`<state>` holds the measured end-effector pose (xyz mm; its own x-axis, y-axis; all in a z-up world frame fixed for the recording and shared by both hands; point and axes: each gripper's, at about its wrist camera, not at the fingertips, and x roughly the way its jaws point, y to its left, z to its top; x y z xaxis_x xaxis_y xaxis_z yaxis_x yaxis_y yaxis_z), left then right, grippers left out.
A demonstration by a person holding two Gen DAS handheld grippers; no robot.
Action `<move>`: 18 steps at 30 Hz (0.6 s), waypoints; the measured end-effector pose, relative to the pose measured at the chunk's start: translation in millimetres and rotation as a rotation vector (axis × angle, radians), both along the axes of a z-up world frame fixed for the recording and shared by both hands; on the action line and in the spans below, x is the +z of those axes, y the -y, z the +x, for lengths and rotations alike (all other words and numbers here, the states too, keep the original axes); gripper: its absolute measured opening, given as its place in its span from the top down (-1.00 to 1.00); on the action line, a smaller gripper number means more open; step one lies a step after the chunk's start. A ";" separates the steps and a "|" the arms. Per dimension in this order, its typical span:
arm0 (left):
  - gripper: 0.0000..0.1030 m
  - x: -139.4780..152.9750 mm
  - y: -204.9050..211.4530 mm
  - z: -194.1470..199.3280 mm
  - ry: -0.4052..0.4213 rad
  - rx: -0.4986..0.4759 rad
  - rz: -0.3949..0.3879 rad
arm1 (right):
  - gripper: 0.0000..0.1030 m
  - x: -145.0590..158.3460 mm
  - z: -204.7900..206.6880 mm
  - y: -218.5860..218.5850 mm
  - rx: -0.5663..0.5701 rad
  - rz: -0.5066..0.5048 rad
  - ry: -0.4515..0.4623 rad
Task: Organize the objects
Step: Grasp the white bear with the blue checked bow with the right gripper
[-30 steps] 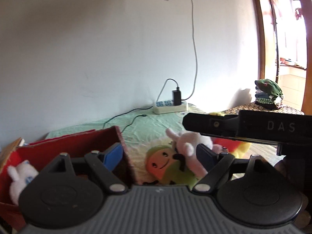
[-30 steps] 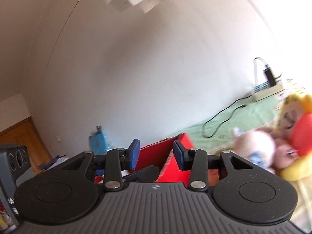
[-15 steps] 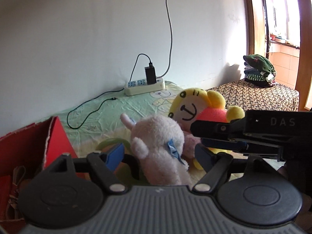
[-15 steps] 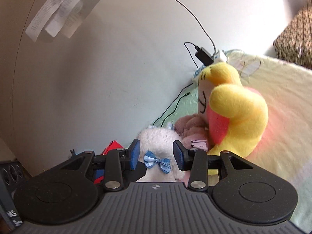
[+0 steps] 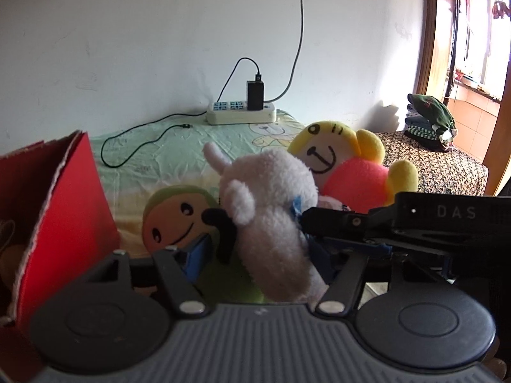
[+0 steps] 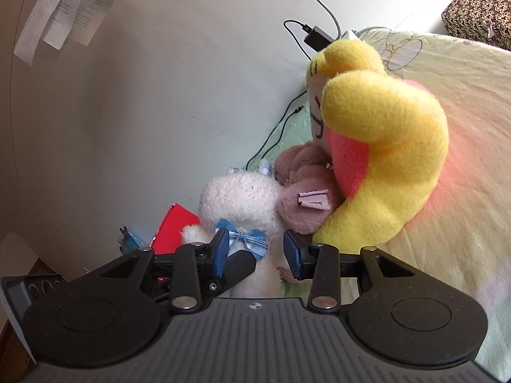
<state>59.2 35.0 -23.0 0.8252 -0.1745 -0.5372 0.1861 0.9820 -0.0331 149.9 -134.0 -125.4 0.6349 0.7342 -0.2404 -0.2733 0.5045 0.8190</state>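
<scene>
A white plush rabbit [image 5: 271,220] with a blue bow stands among toys on the bed. My left gripper [image 5: 258,255] is open, its fingers on either side of the rabbit's lower body. My right gripper [image 6: 257,250] is open around the rabbit [image 6: 242,201] at its bow; its body crosses the left wrist view [image 5: 399,223]. A yellow and pink plush [image 6: 380,146] leans behind, also in the left wrist view [image 5: 348,169]. A pink plush [image 6: 303,185] lies between them. A green and orange smiling plush [image 5: 179,220] lies left of the rabbit. A red box [image 5: 64,210] stands at the left.
A power strip [image 5: 241,111] with a black charger and cables lies on the green sheet [image 5: 179,146] by the wall. Folded clothes [image 5: 428,121] sit on a patterned surface at the right. Paper slips [image 6: 64,6] hang on the wall.
Both grippers have come in closer to the white rabbit, which now sits between the fingers of each. The left view has swung from the red box toward the toys.
</scene>
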 end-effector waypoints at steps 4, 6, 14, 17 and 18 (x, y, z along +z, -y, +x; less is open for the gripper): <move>-0.17 1.6 -4.3 1.0 -0.005 -0.007 -0.030 | -0.09 -5.3 2.6 -2.2 -0.013 0.009 -0.023; -0.12 2.4 -6.8 1.2 -0.010 -0.012 -0.043 | -0.13 -7.8 3.8 -3.1 0.006 0.032 -0.032; -0.09 6.4 -4.6 -5.9 -0.010 -0.056 -0.057 | 0.22 -5.8 -6.7 5.5 0.061 0.081 0.002; -0.10 5.8 -3.9 -6.1 -0.011 -0.054 -0.049 | 0.28 -2.5 -13.1 5.4 0.073 0.059 0.031; -0.15 5.9 -3.6 -6.2 -0.012 -0.052 -0.045 | 0.29 -2.1 -14.9 5.5 0.081 0.057 0.036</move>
<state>53.1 38.6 -17.1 0.8081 -0.2412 -0.5374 0.2359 0.9685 -0.0799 135.0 -139.5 -127.6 0.5805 0.7953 -0.1746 -0.3412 0.4323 0.8347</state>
